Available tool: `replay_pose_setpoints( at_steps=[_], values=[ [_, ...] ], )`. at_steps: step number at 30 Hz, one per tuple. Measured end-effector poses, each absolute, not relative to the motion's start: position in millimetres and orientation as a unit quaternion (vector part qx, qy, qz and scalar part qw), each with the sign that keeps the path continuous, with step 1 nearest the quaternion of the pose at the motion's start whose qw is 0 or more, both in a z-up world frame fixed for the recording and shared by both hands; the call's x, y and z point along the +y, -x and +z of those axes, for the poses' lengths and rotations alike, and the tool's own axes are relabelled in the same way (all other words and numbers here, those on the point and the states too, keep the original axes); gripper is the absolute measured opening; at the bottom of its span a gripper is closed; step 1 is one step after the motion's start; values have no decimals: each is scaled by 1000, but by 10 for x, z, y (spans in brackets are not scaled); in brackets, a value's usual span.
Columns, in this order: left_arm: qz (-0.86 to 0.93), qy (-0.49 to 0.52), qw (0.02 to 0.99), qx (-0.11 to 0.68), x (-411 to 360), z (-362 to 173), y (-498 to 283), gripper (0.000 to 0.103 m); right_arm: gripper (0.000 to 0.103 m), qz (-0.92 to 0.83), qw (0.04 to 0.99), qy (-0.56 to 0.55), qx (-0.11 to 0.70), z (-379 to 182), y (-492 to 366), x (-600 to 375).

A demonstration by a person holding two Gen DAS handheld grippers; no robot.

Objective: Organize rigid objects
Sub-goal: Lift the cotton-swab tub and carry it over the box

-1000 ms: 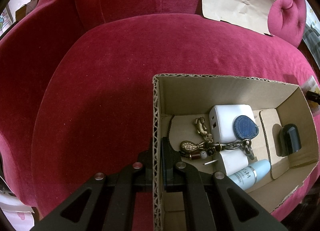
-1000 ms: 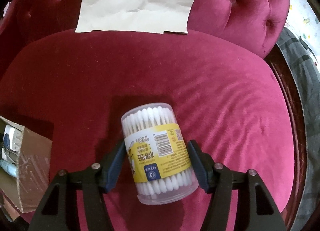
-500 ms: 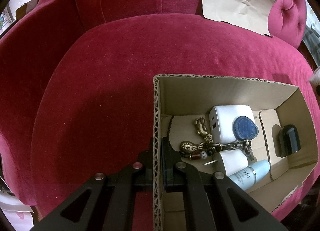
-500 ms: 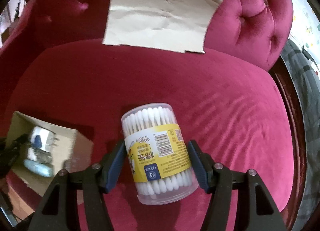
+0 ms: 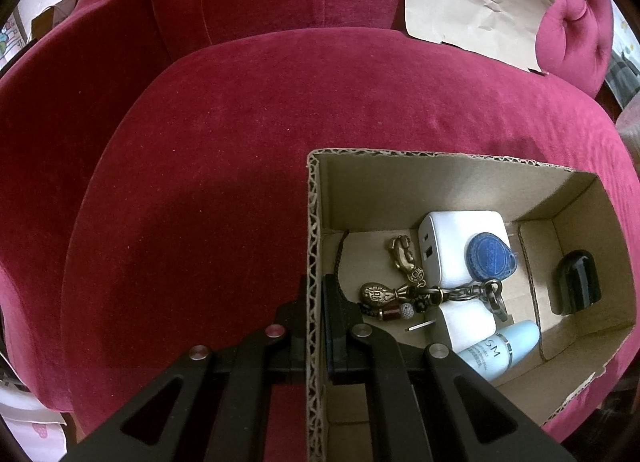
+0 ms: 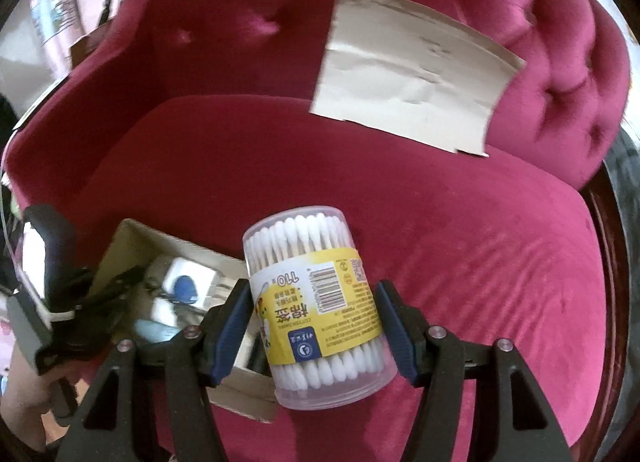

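Observation:
My right gripper [image 6: 314,324] is shut on a clear tub of cotton swabs [image 6: 316,306] with a yellow label, held in the air just right of the open cardboard box [image 6: 132,234]. My left gripper [image 5: 314,302] is shut on the box's left wall [image 5: 313,230], one finger outside and one inside. Inside the box lie a white charger [image 5: 448,242], a blue tag [image 5: 490,260], a brass keychain [image 5: 404,286], a pale blue bottle [image 5: 496,350] and a black cap [image 5: 576,282]. The left gripper [image 6: 76,302] also shows blurred at the left of the right wrist view.
The box sits on a crimson velvet armchair seat [image 5: 240,142]. A sheet of tan cardboard [image 6: 408,74] leans against the tufted backrest [image 6: 560,62]. Bare seat cushion [image 6: 500,242] stretches to the right of the swab tub.
My right gripper has carried the swab tub up and to the left, so the box has come in under its left finger. The left gripper and the box have stayed put.

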State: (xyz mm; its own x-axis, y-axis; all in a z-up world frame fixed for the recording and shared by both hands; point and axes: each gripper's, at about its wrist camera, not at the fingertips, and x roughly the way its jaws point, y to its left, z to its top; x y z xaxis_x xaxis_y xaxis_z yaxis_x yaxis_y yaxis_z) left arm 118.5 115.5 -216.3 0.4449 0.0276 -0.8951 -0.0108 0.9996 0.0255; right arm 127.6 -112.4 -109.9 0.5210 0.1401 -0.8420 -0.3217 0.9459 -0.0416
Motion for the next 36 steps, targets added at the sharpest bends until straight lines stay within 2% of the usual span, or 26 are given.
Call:
replay_pose_setpoints(
  at_steps=[19,36],
  values=[
    [12,-9,850,526,1148,-2169,-1179,4,66,204,846,112,479,-1504,-1082,-546],
    [12,-13,851,525,1139,-2169,-1170,4,67,210,837,121,491,-1828,-1105,-524]
  ],
)
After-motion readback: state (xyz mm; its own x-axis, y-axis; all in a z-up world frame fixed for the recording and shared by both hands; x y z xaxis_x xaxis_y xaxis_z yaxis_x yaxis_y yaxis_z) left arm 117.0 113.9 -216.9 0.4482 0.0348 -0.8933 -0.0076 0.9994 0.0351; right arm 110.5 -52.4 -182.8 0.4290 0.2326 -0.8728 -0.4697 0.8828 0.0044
